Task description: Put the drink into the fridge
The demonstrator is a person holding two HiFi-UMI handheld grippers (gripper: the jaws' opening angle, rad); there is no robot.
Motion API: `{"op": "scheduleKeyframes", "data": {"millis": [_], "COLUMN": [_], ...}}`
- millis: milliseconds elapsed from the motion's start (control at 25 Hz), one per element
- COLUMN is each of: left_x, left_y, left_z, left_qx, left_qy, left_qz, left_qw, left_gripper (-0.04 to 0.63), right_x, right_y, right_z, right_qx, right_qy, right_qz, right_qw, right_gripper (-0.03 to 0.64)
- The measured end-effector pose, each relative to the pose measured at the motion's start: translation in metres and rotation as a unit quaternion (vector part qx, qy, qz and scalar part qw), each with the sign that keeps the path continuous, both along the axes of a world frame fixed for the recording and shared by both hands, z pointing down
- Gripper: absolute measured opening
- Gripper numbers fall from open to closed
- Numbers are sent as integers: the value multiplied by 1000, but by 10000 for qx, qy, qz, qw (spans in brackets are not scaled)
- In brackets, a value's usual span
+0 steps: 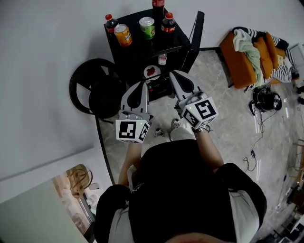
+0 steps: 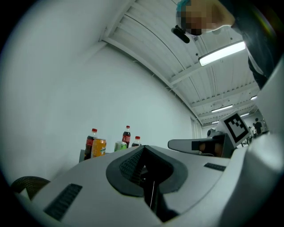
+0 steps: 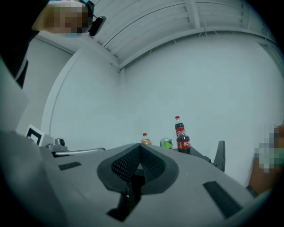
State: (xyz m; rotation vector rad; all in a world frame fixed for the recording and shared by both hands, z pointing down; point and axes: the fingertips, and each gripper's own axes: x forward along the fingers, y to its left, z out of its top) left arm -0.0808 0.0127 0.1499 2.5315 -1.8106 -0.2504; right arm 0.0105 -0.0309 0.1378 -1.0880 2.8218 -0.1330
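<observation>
Two tools (image 1: 143, 86) (image 1: 175, 76), three cola bottles (image 1: 110, 22) (image 1: 158, 5) (image 1: 168, 23), two cans (image 1: 123, 34) (image 1: 147, 27)

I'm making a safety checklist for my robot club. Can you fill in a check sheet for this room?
Surface: black fridge, top crowded with drinks, door open.
Job's things: three cola bottles, orange can and green can, all upright on the fridge.
Clutter: clothes piled on an orange seat; black round thing by the wall.
Grippers: left gripper and right gripper both shut, holding nothing, in front of the fridge.
Cables: loose cable on the floor at the right.
Surroundings: plain white wall, pale stone floor.
</observation>
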Motion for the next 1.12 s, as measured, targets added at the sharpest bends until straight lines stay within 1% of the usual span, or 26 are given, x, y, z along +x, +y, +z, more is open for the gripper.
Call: {"op": "scheduleKeyframes", "data": {"millis": [160,360,640,880,1120], "left_x": [5,9,10,22,25], "left_y": [-2,-6,-12,-19,-33], "left_z": [-1,-11,-10,-11,-12], "left_qx": [-23,81,38,8,-25], "left_qy": [-73,142,12,-44,-77], "left_qz": [95,235,301,463,240], "left_qw": [9999,9996,9995,9989,9997], "left_gripper": [9,9,9,9,9], "right_x": [2,10,12,16,22], "right_y": [0,-4,-11,-21,-41], "right_z": [-4,-5,-2,-2,1], "right_qx": [109,154,115,138,79], "right_qy": [63,119,123,196,171], "right_qz": [7,103,162,166,17], "right_qw": [9999,9998,9997,9996,9998], "right_gripper": [3,3,3,3,3]}}
